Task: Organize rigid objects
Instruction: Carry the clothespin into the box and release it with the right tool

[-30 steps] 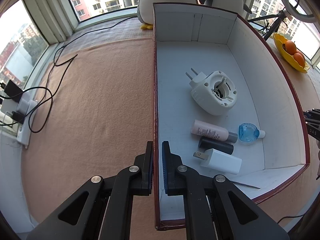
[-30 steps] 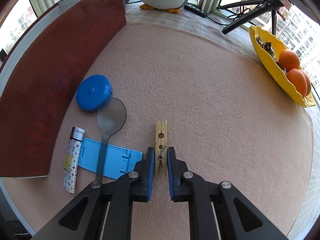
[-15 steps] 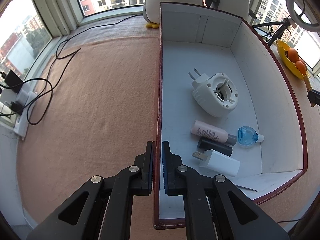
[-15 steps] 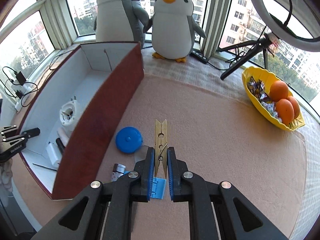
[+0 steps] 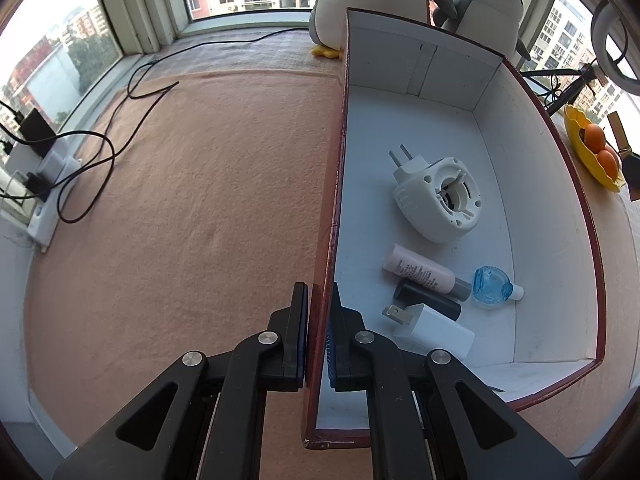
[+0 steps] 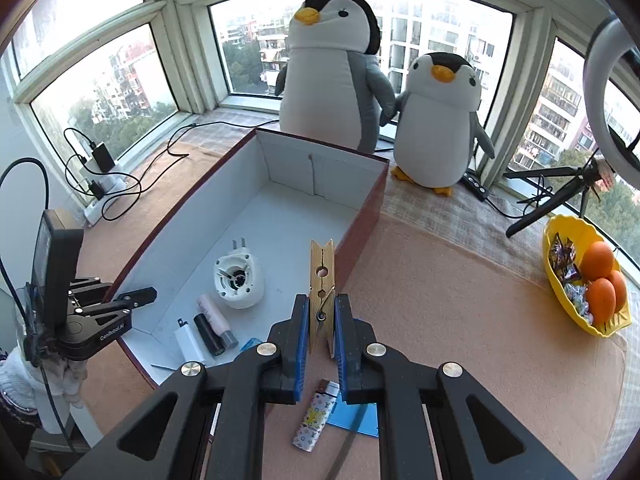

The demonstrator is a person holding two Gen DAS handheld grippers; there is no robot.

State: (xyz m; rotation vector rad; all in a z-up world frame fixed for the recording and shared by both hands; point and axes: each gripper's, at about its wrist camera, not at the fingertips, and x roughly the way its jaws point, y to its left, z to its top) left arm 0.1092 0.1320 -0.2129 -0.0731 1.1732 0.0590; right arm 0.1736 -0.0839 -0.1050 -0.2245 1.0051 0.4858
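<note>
A red-brown box with a white inside (image 5: 536, 208) lies on the tan mat. My left gripper (image 5: 319, 328) is shut on its left wall near the front corner, one finger on each side; the right wrist view shows the same grip (image 6: 132, 298). Inside lie a white plug-in device (image 5: 440, 196), a pink tube (image 5: 420, 272), a black tube (image 5: 426, 300), a white charger (image 5: 436, 332) and a small blue bottle (image 5: 494, 284). My right gripper (image 6: 321, 320) is shut on a wooden clothespin (image 6: 322, 276), held upright in the air near the box's right wall (image 6: 364, 216).
Below the right gripper on the mat lie a patterned lighter (image 6: 314, 420), a blue phone stand (image 6: 356, 416) and a spoon handle (image 6: 344, 448). A yellow fruit bowl (image 6: 556, 240) sits at right. Two plush penguins (image 6: 332, 72) stand behind the box. Power strip and cables (image 5: 48, 172) lie at left.
My right gripper has risen off the mat with the clothespin and swung toward the box, which now fills its view. The left gripper kept its grip and rolled slightly.
</note>
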